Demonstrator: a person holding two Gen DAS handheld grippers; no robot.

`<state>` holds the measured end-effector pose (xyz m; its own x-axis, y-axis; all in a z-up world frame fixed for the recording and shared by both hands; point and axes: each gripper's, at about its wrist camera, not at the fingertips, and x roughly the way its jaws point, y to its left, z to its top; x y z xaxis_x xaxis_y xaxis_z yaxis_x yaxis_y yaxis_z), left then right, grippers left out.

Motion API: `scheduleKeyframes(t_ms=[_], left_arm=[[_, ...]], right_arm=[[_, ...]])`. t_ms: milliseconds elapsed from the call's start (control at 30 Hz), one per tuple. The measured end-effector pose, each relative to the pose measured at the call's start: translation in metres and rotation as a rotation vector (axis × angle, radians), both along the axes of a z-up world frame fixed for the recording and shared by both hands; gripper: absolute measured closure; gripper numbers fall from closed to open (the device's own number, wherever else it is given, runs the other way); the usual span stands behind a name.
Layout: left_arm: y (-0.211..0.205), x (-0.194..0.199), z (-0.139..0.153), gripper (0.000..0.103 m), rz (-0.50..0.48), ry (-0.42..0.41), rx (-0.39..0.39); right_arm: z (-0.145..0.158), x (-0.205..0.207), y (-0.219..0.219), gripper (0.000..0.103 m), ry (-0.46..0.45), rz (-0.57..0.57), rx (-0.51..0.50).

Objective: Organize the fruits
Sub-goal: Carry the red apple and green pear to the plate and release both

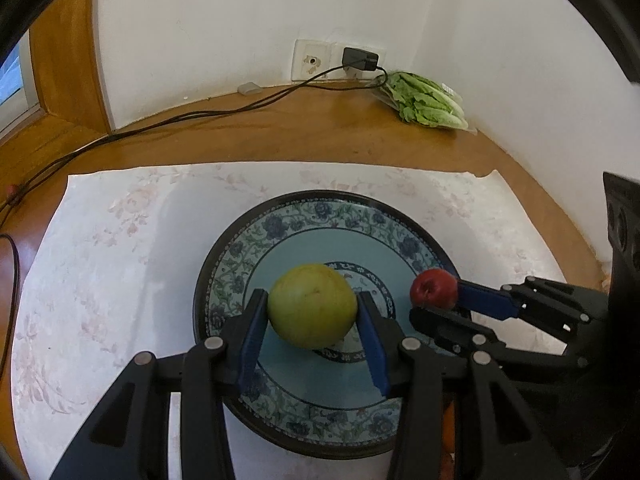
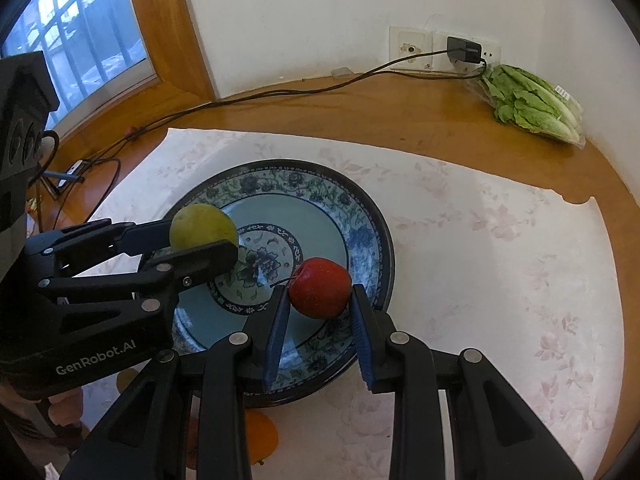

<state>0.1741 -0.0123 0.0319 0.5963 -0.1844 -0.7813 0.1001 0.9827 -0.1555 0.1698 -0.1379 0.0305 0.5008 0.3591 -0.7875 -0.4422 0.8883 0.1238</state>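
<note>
**Both grippers holding fruit over the patterned plate**

My left gripper (image 1: pixel 312 312) is clamped on the yellow-green fruit (image 1: pixel 312 311), its blue pads pressed to the fruit's two sides at 9 and 3 o'clock. In the right wrist view the same fruit (image 2: pixel 203 225) sits between the left fingers at about 9 o'clock of the plate, over the inner edge of the floral rim. Whether it touches the plate or hangs just above it, I cannot tell.

My right gripper (image 2: pixel 320 300) grasps the red apple (image 2: pixel 320 287), one pad on each side, with the stem pointing toward 9 o'clock. From the left wrist camera the apple (image 1: pixel 434 289) appears at 3 o'clock of the yellow-green fruit, over the plate's right rim band. The two fruits are near each other but apart.

Under both lies the blue floral plate (image 1: pixel 280 220), dark-edged, resting on a pale flowered cloth (image 1: pixel 120 240) that covers the wooden table (image 1: pixel 320 128). Just below the plate, at 6 o'clock in the right wrist view, an orange fruit (image 2: pixel 262 432) lies on the cloth, partly hidden by my gripper.

Farther out, at 1 o'clock, a bagged lettuce (image 1: pixel 428 100) lies against the wall. Beside it a black charger (image 1: pixel 360 59) sits in a wall socket, its cable (image 1: pixel 200 114) trailing across the table toward 9 o'clock.
</note>
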Motion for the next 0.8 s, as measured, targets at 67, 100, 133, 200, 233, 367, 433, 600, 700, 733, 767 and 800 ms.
scheduleKeyframes(t_ms=[67,100,133,200,233,367,433,600,700,733,767,800], left_arm=[[0.0007,0.0,-0.0001,0.056,0.002,0.0,-0.005],[0.001,-0.0002,-0.0002,0.056,0.003,0.0,-0.007],[0.0007,0.0002,-0.0001,0.056,0.003,0.0,-0.008],[0.0004,0.0003,-0.0001,0.056,0.003,0.001,-0.007],[0.0005,0.0001,-0.0002,0.056,0.003,0.0,-0.007],[0.0003,0.0005,0.0,0.056,0.005,0.002,-0.009],[0.0009,0.0012,-0.0004,0.056,0.009,0.004,-0.014],[0.0015,0.0003,-0.001,0.056,0.013,0.005,-0.016],[0.0018,-0.002,0.0006,0.054,0.019,0.005,-0.008],[0.002,-0.0034,0.0018,0.053,0.019,0.001,-0.004],[0.0021,-0.0057,0.0038,0.052,0.022,-0.005,0.003],[0.0026,-0.0063,0.0054,0.049,0.024,-0.008,0.005]], right_arm=[[0.0001,-0.0001,0.0005,0.071,0.0,0.0,0.001],[0.0,0.0002,0.0007,0.071,-0.001,0.001,0.0],[0.0,0.0003,0.0006,0.071,-0.002,0.001,0.0],[-0.0001,0.0008,0.0003,0.071,-0.003,0.001,0.0],[0.0,0.0008,0.0003,0.071,-0.002,0.0,0.001],[0.0002,0.0016,0.0002,0.071,0.0,-0.004,0.005],[0.0002,0.0022,-0.0008,0.071,0.005,-0.01,0.013],[0.0002,0.0024,-0.0008,0.071,0.007,-0.021,0.019],[-0.0003,0.0018,-0.0003,0.071,0.016,-0.014,0.021],[-0.0003,0.0016,-0.0009,0.071,0.021,-0.013,0.023],[0.0,0.001,-0.0014,0.071,0.028,-0.012,0.028],[0.0003,0.0,-0.0019,0.071,0.028,-0.011,0.031]])
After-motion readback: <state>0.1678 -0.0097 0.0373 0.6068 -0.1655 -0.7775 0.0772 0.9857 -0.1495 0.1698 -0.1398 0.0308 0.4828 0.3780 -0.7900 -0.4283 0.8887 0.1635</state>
